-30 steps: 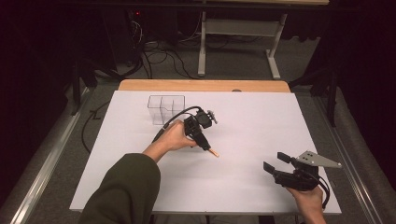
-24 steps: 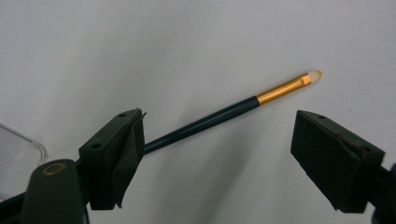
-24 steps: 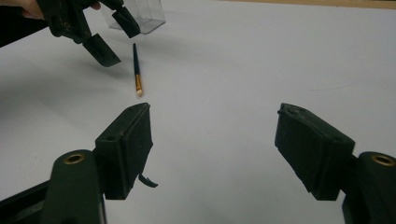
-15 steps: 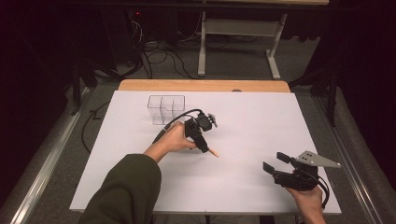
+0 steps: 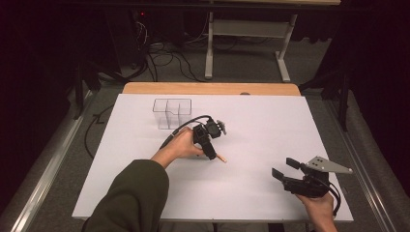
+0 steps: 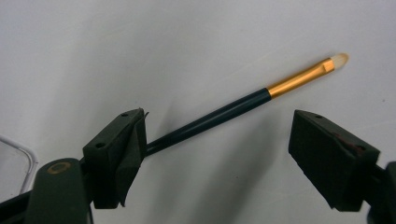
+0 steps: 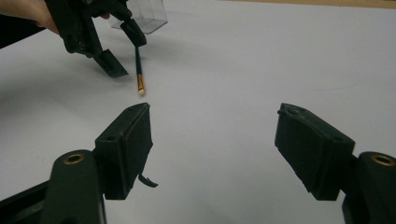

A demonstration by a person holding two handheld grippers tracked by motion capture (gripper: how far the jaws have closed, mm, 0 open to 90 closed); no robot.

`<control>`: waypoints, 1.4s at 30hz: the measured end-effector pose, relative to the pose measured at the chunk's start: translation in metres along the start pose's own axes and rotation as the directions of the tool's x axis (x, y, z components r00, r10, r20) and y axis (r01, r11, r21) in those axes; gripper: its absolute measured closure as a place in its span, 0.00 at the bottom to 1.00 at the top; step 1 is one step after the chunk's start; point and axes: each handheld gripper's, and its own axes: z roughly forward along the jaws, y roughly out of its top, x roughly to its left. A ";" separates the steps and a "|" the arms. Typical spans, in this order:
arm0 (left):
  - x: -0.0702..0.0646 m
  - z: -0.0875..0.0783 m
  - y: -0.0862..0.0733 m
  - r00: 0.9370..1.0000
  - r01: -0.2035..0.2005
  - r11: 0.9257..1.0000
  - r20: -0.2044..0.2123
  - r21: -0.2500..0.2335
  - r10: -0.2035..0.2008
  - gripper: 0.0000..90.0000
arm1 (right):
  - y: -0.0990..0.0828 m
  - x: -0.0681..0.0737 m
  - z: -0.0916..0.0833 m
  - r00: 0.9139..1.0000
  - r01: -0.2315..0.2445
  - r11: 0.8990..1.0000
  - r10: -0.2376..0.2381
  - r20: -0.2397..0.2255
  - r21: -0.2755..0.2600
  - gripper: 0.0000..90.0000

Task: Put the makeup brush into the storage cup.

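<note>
So far, early stage by my read: the left gripper (image 6: 219, 154) is down over the brush (image 6: 224, 114), jaws spread wide, and nothing is clamped yet. Left gripper view: the dark handle runs diagonally between the jaws, its near end passing just beside or behind the left-hand pad; can't tell if it touches. Gold ferrule and pale bristle tip point up and away. Brush lies flat on the white table sheet (image 5: 261, 125), mid-table, near the clear divided container (image 5: 172, 112) but apart from it; high view shows just the tip end poking out past the gripper. Container looks empty as far as I can see. Right gripper (image 5: 284, 170) sits low at the near right edge, well apart from the brush, jaws also wide, holding nothing. Done: approach and straddle w/ left. Left, judging: close on handle, lift, then prob. carry to the container and drop in a compartment; which one, unclear.
</note>
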 end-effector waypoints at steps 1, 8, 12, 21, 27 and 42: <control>0.000 0.000 0.000 1.000 -0.001 1.000 0.001 0.003 0.001 0.23 | 0.000 0.000 0.000 1.000 -0.002 1.000 0.002 -0.001 0.000 0.32; -0.002 0.004 0.002 1.000 -0.011 1.000 0.007 0.008 0.011 0.25 | 0.000 -0.002 0.000 1.000 -0.013 1.000 0.013 -0.010 -0.004 0.32; -0.002 0.005 0.002 1.000 -0.004 1.000 0.016 0.006 0.004 0.27 | 0.000 -0.002 0.000 1.000 -0.010 1.000 0.010 -0.011 -0.003 0.32; -0.003 0.008 0.003 0.999 -0.014 1.000 0.029 0.023 0.013 0.34 | 0.000 -0.001 0.000 1.000 -0.011 1.000 0.011 -0.012 -0.001 0.32; -0.003 0.008 0.003 0.999 -0.008 1.000 0.041 0.024 0.007 0.38 | 0.000 -0.002 0.000 1.000 -0.011 1.000 0.011 -0.012 0.000 0.32; -0.007 0.006 0.004 0.998 -0.024 0.999 0.053 0.027 0.023 0.52 | 0.000 -0.001 0.000 1.000 -0.007 1.000 0.007 -0.011 0.001 0.32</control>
